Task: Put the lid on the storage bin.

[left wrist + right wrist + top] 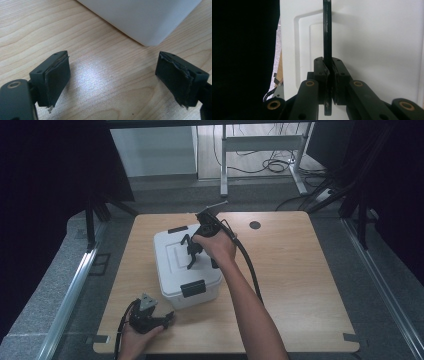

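A white plastic box (172, 275) with a lid stands left of centre on the wooden table (290, 270). Its black lid handle (188, 251) is swung upright. My right gripper (192, 252) reaches over the lid from the far right and is shut on that handle. In the right gripper view the thin black handle (327, 32) runs edge-on between the closed pads, with my right gripper (329, 72) over the white lid (374, 50). My left gripper (167, 318) rests low at the table's front left, open. In its own view my left gripper (112, 67) holds nothing, a corner of the box (142, 17) just ahead.
Black latches sit at the box's near end (193, 288) and far end (177, 229). A thick black cable (250, 267) trails from the right gripper along the forearm. A round grommet (255, 225) marks the table's far side. Desk legs and cables lie on the floor beyond.
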`<state>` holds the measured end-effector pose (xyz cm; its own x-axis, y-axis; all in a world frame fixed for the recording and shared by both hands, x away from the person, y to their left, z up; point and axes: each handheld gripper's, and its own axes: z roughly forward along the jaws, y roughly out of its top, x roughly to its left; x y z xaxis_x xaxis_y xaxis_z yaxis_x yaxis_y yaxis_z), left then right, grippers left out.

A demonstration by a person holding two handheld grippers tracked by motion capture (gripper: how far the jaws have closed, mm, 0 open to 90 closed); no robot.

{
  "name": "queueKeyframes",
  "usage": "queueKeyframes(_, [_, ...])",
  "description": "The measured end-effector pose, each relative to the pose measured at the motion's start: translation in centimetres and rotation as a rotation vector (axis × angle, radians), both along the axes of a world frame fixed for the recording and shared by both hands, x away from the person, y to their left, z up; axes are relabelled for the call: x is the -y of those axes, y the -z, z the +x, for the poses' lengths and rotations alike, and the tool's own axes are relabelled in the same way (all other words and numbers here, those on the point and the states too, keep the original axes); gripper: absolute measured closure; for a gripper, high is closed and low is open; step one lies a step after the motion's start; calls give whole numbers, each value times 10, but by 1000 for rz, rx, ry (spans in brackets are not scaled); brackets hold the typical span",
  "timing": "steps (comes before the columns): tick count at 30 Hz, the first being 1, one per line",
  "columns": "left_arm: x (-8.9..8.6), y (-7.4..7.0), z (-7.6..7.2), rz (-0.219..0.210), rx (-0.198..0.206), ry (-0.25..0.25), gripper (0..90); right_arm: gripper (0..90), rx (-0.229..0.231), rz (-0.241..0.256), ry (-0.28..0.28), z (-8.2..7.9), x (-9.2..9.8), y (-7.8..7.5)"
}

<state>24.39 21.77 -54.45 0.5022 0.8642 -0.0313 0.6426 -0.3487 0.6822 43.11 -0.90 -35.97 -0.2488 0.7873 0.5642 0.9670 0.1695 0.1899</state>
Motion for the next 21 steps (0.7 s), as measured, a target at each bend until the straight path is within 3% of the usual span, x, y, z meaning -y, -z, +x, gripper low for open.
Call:
queueKeyframes(5, [0, 0, 0, 0, 0, 0, 124, 771, 18, 11, -25, -1, 2, -2])
queueKeyframes(8, [0, 0, 0, 0, 0, 2, 123, 702, 42, 43, -51, -4, 4, -5])
queueKeyframes(21, [0, 0, 0, -2, 1, 1, 123, 631, 131, 88, -68, -15, 32, -12])
